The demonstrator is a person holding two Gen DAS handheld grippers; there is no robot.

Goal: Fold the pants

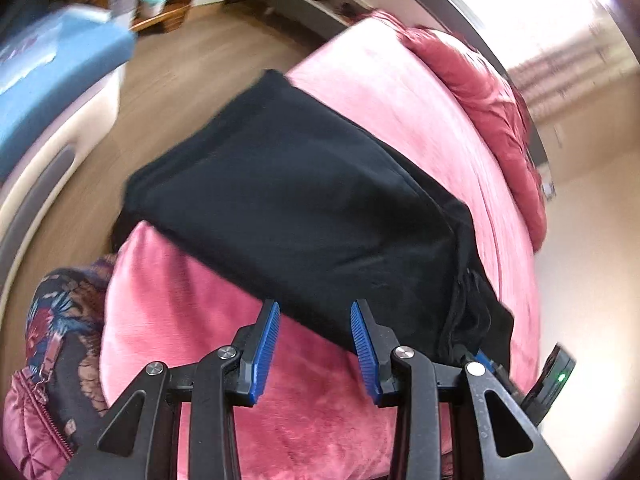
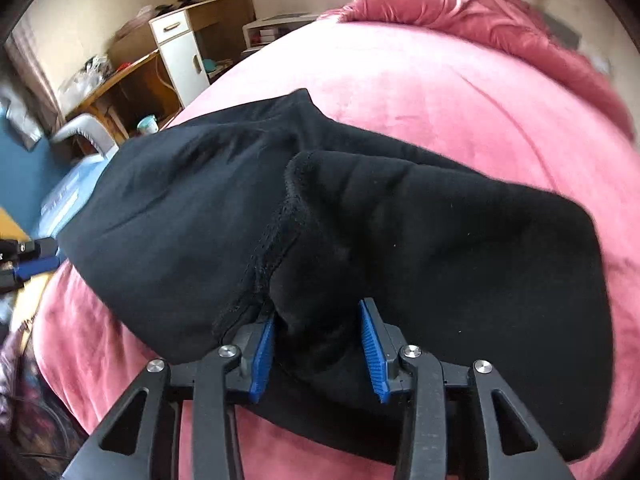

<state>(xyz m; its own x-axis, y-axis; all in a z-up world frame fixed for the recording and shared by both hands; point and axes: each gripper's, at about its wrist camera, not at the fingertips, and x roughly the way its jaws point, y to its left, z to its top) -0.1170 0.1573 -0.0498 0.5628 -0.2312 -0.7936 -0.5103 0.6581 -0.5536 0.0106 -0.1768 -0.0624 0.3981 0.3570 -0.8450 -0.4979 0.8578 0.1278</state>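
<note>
At the bottom of the right view, the right gripper [image 2: 318,346] jaws are closing around a black pants [image 2: 400,220] fold. Left gripper [image 1: 316,348] jaws are standing apart, empty. Pants are lying on the pink bed [image 2: 460,92], needing another fold over.

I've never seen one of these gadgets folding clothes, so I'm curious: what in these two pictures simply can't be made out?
- Left wrist view: the pants drape over the bed edge; the hanging part is hidden.
- Left wrist view: motion blur smears the blue object at far left.
- Right wrist view: whether the right gripper pinches the cloth between its fingers; black folds hide contact.
- Right wrist view: the left gripper is cut off by the picture's edge.
</note>
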